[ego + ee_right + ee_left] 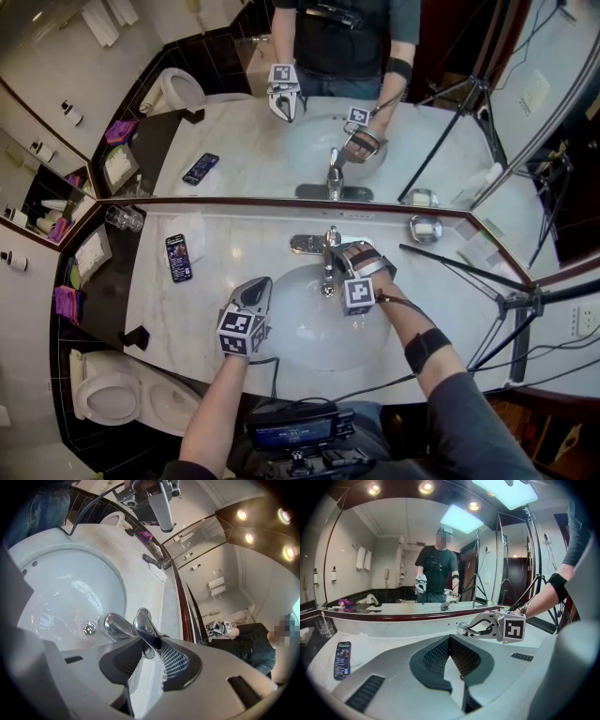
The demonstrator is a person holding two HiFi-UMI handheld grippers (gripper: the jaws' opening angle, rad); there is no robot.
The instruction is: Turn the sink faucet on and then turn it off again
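Note:
The chrome faucet (329, 251) stands at the back of the white sink basin (309, 328). My right gripper (343, 257) reaches over it from the right. In the right gripper view its pads (174, 660) press on the faucet lever (143, 622), which sits between the jaws of the right gripper (148, 640); the spout (115, 626) curves left toward the drain (89, 628). No stream of water shows. My left gripper (255, 287) hovers by the basin's left rim, shut and empty, pads together in its own view (449, 637).
A dark phone (178, 258) lies on the marble counter (216, 319), left of the basin. A glass (124, 218) stands at the far left corner and a small round dish (425, 228) to the right. Behind is the mirror (234, 141). A tripod (511, 305) stands right, a toilet (112, 394) lower left.

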